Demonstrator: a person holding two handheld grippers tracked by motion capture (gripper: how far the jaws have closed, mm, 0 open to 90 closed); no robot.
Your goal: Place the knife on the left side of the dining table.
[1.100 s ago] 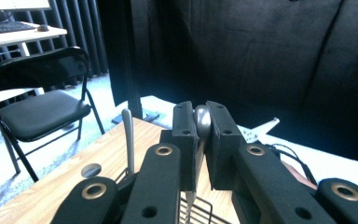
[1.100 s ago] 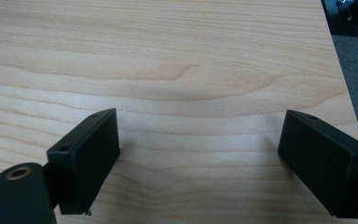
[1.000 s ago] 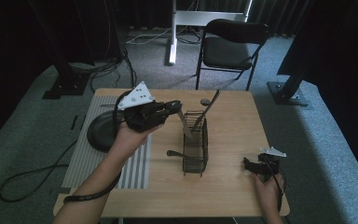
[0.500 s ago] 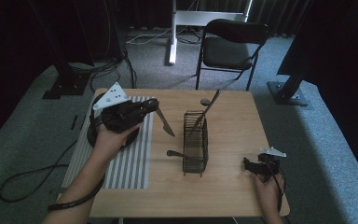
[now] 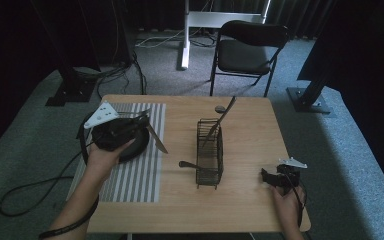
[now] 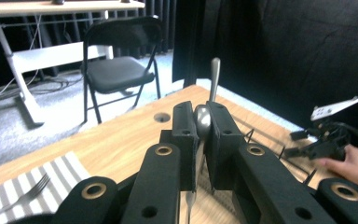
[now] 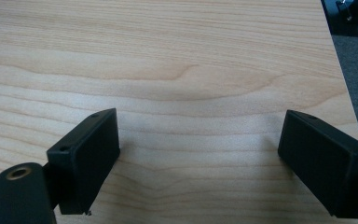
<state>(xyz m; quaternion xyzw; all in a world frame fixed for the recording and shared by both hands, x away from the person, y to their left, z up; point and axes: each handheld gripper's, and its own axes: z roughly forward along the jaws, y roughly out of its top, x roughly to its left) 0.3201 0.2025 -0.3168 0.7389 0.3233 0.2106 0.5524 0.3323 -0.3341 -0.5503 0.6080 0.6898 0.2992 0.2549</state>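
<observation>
Above the striped mat (image 5: 135, 170), my left gripper (image 5: 142, 122) clamps a knife (image 5: 156, 138) between closed jaws; my right gripper (image 5: 269, 176) rests wide open and empty on the table (image 5: 250, 205)

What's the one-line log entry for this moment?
left claw: shut on metal utensil, above striped placemat | right claw: open, near table right edge | wire caddy: mid-table
</observation>
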